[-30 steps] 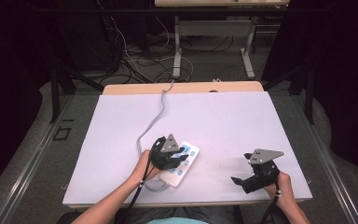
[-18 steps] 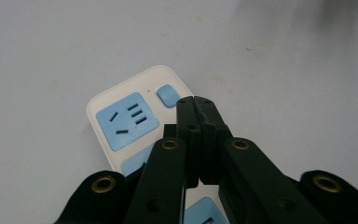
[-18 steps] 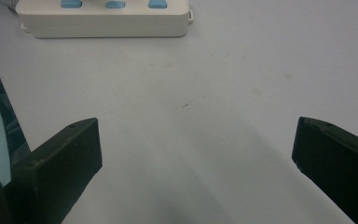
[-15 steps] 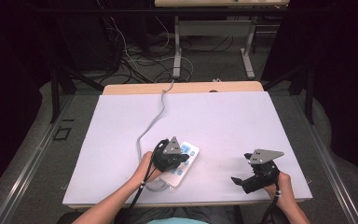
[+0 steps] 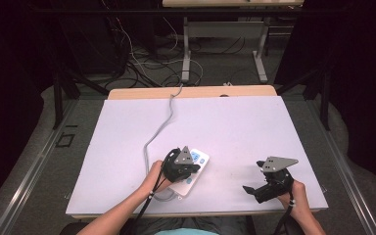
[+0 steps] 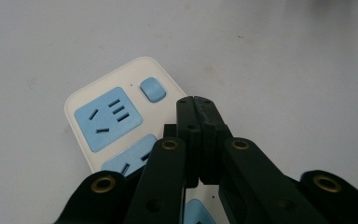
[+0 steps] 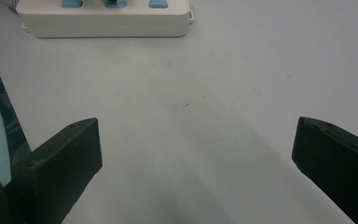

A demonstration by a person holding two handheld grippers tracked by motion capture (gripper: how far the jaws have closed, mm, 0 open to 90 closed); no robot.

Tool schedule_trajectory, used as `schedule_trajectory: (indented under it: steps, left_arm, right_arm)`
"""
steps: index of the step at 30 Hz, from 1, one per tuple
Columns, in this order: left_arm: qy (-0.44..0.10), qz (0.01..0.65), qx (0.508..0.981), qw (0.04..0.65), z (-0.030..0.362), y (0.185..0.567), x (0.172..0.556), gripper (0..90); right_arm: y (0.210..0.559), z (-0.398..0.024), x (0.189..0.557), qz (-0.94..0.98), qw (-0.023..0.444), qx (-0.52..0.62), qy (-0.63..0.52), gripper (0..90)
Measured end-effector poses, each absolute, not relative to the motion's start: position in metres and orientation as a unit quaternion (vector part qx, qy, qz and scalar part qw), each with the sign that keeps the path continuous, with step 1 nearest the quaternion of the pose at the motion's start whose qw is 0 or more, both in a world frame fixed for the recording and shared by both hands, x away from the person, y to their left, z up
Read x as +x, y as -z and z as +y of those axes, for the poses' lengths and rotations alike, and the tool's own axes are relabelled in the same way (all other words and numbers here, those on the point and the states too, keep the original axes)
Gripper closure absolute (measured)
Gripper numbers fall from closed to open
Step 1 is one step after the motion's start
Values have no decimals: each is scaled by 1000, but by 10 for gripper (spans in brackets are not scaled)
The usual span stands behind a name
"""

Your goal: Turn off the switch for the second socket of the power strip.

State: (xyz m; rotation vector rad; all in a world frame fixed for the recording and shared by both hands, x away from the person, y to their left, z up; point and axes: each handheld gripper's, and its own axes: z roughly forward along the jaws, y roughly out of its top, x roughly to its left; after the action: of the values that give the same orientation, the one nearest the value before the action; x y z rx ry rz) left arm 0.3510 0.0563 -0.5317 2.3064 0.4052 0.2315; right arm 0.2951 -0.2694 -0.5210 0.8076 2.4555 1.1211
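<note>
Left gripper [image 6: 196, 103] is clenched, nothing held; nudge toward 10 o'clock and tap the power strip's [image 6: 103, 100] blue switch [image 6: 152, 88] squarely; right gripper [image 5: 255, 190] idles, released.

White power strip [image 6: 121, 116] with light blue socket faces and a light blue button [image 6: 152, 89]. Pale lavender-white surface [image 5: 235, 132], plain. Black left claw [image 6: 196, 105], black right claw [image 7: 191, 154]. Grey cable [image 5: 161, 129].

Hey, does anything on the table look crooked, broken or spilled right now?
Nothing stands out. The white power strip lies flat at an angle on the table, undamaged. Left tongs are shut above it; right tongs open, apart.
</note>
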Motion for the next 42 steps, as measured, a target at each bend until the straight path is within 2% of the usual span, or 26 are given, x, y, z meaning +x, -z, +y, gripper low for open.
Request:
schedule_trajectory:
  steps: [27, 31, 42]
  left_arm:
    - [-74, 170, 900, 395, 56, 536, 354, 899]
    - [-70, 171, 900, 395, 57, 536, 354, 899]
    - [-65, 175, 898, 398, 58, 537, 356, 900]
  right_arm:
    - [521, -270, 296, 865, 160, 275, -388, 8]
    - [521, -269, 295, 861, 172, 280, -389, 8]
    - [522, -268, 295, 862, 163, 283, -388, 8]
